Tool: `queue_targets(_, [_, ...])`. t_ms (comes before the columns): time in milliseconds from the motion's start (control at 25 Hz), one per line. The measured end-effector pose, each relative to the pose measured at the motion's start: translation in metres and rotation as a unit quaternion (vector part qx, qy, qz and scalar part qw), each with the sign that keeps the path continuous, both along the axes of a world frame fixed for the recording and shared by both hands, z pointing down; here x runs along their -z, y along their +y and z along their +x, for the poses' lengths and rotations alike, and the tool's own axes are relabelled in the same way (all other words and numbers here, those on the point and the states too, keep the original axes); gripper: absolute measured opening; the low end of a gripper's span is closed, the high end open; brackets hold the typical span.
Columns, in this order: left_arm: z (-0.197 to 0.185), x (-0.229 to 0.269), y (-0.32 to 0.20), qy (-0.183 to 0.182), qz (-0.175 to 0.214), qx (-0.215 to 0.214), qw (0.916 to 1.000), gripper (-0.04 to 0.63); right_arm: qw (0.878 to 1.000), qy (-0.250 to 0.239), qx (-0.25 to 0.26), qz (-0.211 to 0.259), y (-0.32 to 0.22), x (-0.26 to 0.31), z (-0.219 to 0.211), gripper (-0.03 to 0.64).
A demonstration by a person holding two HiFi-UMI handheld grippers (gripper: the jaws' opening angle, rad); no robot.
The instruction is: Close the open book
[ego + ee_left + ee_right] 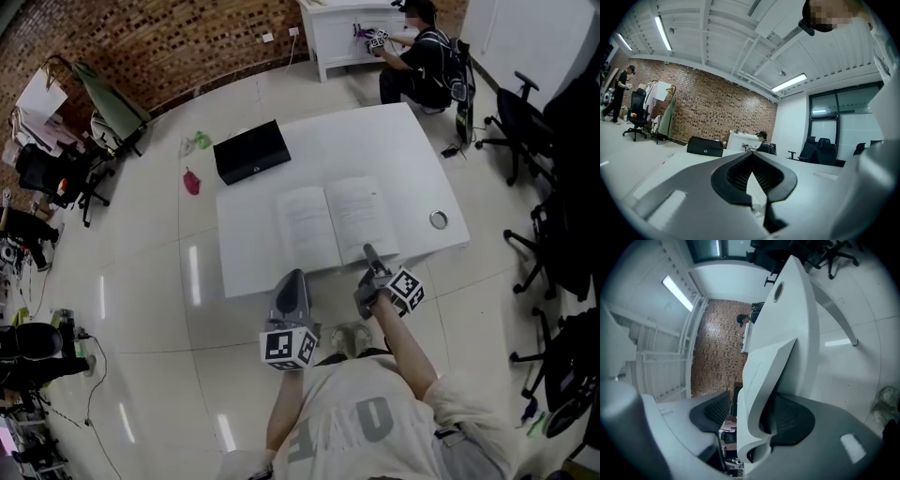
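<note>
Two grippers show in the head view at the near edge of the white table: the left gripper is just short of it, and the right gripper is at the open book lying flat there. Left gripper view: jaws pressed together, empty. Right gripper view: jaws spread, with the book's edge between them.

Left gripper pointing level, jaws pressing together, right gripper tipping slightly down, lying rolled on its side, jaws standing wide apart
</note>
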State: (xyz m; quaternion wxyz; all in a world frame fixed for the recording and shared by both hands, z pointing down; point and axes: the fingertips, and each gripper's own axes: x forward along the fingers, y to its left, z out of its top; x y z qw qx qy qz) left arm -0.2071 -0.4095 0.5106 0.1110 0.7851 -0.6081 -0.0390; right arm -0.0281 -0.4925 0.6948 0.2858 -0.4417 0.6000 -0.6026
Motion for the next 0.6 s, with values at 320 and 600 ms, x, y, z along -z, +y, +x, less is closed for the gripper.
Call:
queue_targets(320, [-0.003,-0.005,0.002,0.000,-0.002,0.010,0.9999,0.015,0.993,-0.066,-0.084,-0.053,-0.006,-0.019,0.020,0.118])
queue_targets(600, [-0.008,-0.006,0.003,0.003,-0.003,0.019,0.9998,0.017,0.993,-0.063,-0.092,-0.049,-0.005,-0.019,0.022,0.106])
